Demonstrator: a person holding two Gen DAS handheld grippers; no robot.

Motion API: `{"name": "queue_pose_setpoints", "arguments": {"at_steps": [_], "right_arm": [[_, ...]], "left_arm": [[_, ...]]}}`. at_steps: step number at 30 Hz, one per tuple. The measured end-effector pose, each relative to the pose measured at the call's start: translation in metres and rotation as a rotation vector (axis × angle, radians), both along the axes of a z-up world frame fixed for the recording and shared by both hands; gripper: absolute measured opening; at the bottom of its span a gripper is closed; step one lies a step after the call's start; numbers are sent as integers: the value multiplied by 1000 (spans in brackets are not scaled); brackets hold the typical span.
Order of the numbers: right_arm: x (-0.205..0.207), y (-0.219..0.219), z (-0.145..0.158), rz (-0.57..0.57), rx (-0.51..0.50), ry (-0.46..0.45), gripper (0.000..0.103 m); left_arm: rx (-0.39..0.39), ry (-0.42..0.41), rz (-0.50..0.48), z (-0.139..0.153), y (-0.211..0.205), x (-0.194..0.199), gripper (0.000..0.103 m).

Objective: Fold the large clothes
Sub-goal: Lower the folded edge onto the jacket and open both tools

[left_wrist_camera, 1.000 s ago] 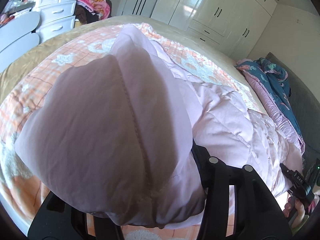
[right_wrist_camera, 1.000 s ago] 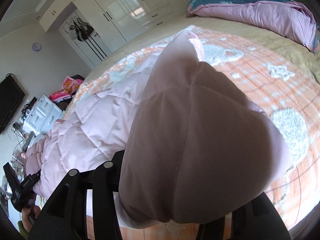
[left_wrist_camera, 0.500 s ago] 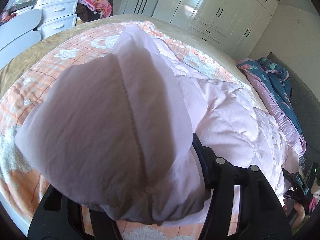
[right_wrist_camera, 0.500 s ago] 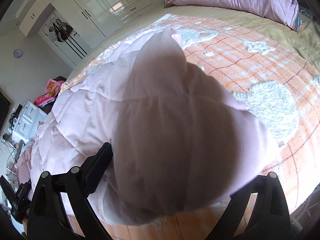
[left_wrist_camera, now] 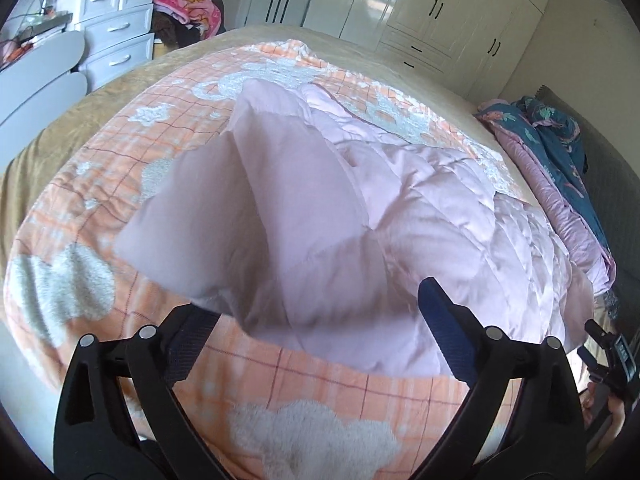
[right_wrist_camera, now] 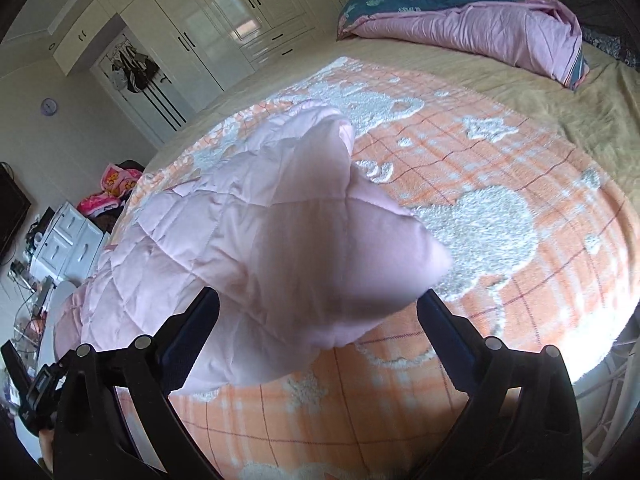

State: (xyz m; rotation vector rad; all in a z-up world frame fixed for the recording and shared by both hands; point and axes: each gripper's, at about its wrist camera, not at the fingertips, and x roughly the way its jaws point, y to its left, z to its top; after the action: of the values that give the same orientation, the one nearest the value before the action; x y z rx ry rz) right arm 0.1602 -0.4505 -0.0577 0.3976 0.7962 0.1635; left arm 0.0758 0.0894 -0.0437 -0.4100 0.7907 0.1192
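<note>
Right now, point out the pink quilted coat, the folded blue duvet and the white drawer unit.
pink quilted coat (left_wrist_camera: 420,200), left wrist view, on its quilted body.
folded blue duvet (right_wrist_camera: 460,4), right wrist view, on its blue top.
white drawer unit (left_wrist_camera: 116,28), left wrist view, on a drawer front.

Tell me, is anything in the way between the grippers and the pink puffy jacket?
Nothing visible is. The pink quilted jacket lies right between the open fingers of the left gripper and the right gripper, on the orange checked blanket.

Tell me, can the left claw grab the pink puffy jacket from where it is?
Probably yes. The left claw is open, and the pink puffy jacket bulges right between its fingers on the orange blanket. Nothing is in the way.
</note>
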Motion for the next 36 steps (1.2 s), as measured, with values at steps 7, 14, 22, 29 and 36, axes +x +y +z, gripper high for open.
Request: {"name": "queue_pose_setpoints", "arguments": {"at_steps": [7, 14, 22, 29, 36], "right_arm": [[-31, 10, 32, 52, -45, -70, 99], [-57, 27, 67, 107, -79, -141, 99], [-93, 49, 107, 179, -149, -264, 99], [-122, 65, 129, 239, -164, -343, 99], [-142, 74, 129, 246, -213, -383, 99]], "left_arm": [[64, -24, -3, 22, -3, -23, 94], [82, -90, -17, 56, -11, -48, 94], [113, -169, -53, 89, -35, -74, 94], [130, -221, -104, 103, -59, -91, 94], [137, -249, -159, 104, -79, -102, 94]]}}
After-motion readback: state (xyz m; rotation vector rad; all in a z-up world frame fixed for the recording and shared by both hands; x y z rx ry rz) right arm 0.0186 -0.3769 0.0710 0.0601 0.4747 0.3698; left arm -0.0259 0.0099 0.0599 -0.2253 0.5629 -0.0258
